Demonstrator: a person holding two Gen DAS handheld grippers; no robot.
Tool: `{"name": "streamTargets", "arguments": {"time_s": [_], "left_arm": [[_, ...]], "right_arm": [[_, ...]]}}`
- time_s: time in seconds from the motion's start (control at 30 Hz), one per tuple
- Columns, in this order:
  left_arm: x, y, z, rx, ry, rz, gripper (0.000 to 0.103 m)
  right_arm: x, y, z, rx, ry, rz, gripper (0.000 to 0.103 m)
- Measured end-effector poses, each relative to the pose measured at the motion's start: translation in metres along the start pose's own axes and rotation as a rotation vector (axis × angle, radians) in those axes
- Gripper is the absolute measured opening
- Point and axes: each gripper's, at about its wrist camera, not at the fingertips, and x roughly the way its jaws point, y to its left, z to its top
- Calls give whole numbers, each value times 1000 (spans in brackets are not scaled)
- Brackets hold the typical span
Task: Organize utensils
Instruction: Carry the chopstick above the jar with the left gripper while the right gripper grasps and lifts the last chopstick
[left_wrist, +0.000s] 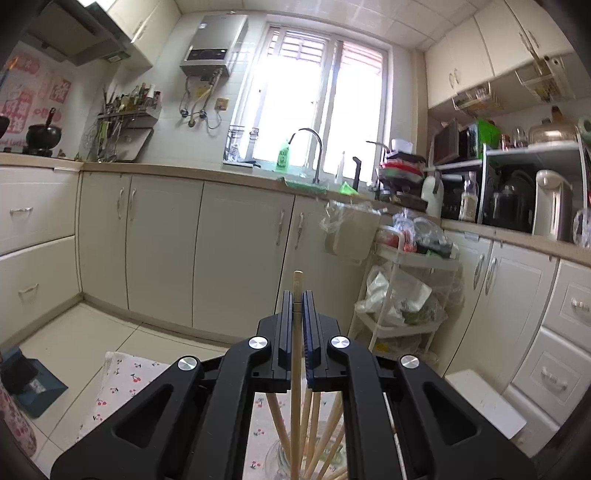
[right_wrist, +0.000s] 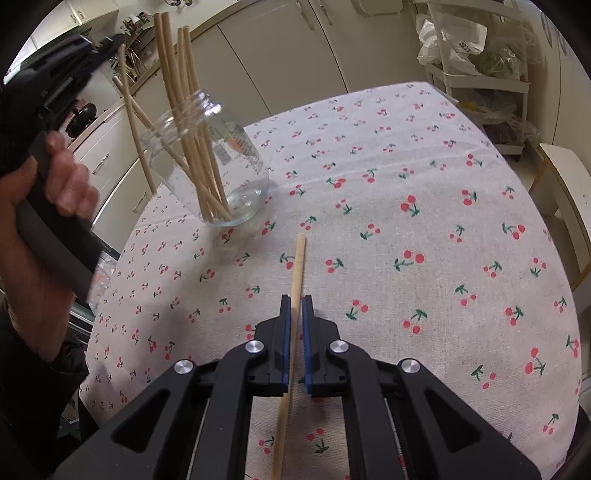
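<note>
**Holding one chopstick in each gripper**

Gripping with my left gripper (left_wrist: 297, 301): jaws pinched on an upright chopstick (left_wrist: 296, 369), its lower end down among the other chopsticks (left_wrist: 314, 424) in the glass jar (left_wrist: 280, 458).

My right gripper (right_wrist: 295, 304) has its jaws narrow around a second chopstick (right_wrist: 297, 266); the left pad touches it, and I cannot tell whether the right pad does. This stick points forward over the cherry-print tablecloth (right_wrist: 406, 258).

Ahead and left, the jar (right_wrist: 221, 173) stands on the cloth, holding a leaning bundle of chopsticks (right_wrist: 184, 110).
</note>
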Motion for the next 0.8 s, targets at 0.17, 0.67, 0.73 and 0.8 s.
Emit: {"name": "streamTargets", "arguments": {"time_s": [0.17, 0.67, 0.73, 0.8], "left_arm": [[-3, 0, 25, -43, -53, -9, 5], [13, -17, 15, 16, -17, -15, 5], [16, -17, 9, 45, 21, -19, 5], [17, -18, 3, 71, 54, -20, 5]], "right_arm": [[1, 0, -1, -3, -1, 9, 7], [1, -1, 0, 4, -2, 19, 7], [1, -2, 0, 5, -3, 18, 7], [-1, -4, 1, 22, -5, 30, 7]]}}
